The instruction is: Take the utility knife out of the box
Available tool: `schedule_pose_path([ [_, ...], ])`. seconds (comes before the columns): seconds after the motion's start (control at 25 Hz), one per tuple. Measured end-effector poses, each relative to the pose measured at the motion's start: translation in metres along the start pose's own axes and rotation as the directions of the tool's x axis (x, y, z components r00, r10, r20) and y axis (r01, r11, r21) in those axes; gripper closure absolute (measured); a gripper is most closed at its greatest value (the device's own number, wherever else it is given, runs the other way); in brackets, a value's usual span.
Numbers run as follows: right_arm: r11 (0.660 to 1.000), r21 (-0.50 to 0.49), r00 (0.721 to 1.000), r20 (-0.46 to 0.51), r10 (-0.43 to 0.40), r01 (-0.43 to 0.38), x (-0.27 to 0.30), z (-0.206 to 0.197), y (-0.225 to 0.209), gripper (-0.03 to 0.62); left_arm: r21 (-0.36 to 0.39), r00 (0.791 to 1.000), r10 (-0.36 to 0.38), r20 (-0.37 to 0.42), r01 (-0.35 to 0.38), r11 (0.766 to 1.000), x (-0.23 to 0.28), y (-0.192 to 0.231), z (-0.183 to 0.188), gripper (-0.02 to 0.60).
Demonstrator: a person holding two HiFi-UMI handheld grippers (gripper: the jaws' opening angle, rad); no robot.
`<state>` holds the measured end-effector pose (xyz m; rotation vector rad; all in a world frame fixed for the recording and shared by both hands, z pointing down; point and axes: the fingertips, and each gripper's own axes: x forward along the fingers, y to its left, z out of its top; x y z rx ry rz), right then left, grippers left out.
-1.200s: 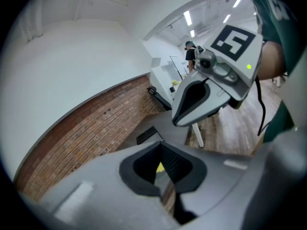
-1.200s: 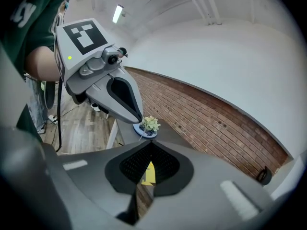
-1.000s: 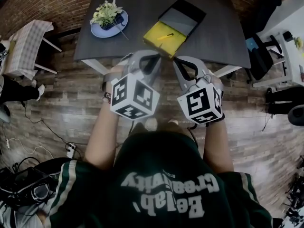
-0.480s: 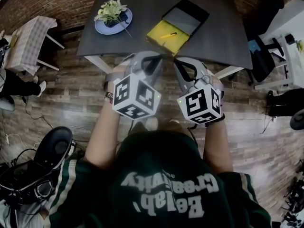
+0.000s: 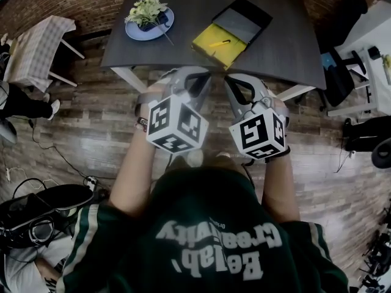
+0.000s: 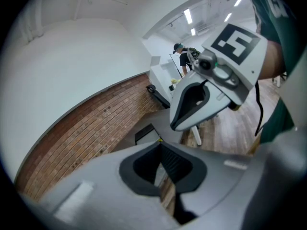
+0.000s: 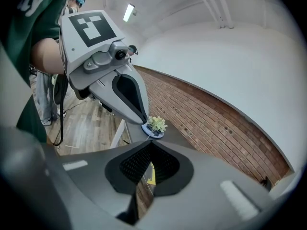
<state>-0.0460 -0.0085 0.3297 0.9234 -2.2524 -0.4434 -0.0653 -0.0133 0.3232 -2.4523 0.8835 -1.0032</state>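
An open box (image 5: 215, 46) with a yellow tray and a black lid (image 5: 243, 19) lies on the dark table (image 5: 287, 47). A yellow utility knife (image 5: 219, 43) rests in the tray. Both grippers hang side by side over the floor, just short of the table's near edge. My left gripper (image 5: 203, 76) (image 6: 160, 145) is shut with nothing in it. My right gripper (image 5: 228, 80) (image 7: 150, 143) also looks shut and empty. Past its jaws the right gripper view shows a strip of the yellow box (image 7: 151, 174). The black lid (image 6: 144, 133) appears beyond the left jaws.
A blue plate with flowers (image 5: 149, 17) (image 7: 154, 126) sits on the table's far left. A small checked-cloth table (image 5: 36, 54) stands at left, office chairs (image 5: 336, 72) at right. Cables and a dark seat (image 5: 43, 206) lie on the wooden floor at lower left.
Both grippers have edged slightly towards the table, jaws unchanged. A dark seat at the lower left has rolled in and shifted.
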Motion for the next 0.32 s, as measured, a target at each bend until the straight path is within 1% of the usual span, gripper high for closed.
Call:
schedule_pose_path([
  [0.32, 1.0, -0.004, 1.0, 0.003, 0.001, -0.001, -0.003, 0.008, 0.01, 0.589, -0.003, 1.0, 0.007, 0.001, -0.007, 1.0, -0.013, -0.002, -0.004, 0.579],
])
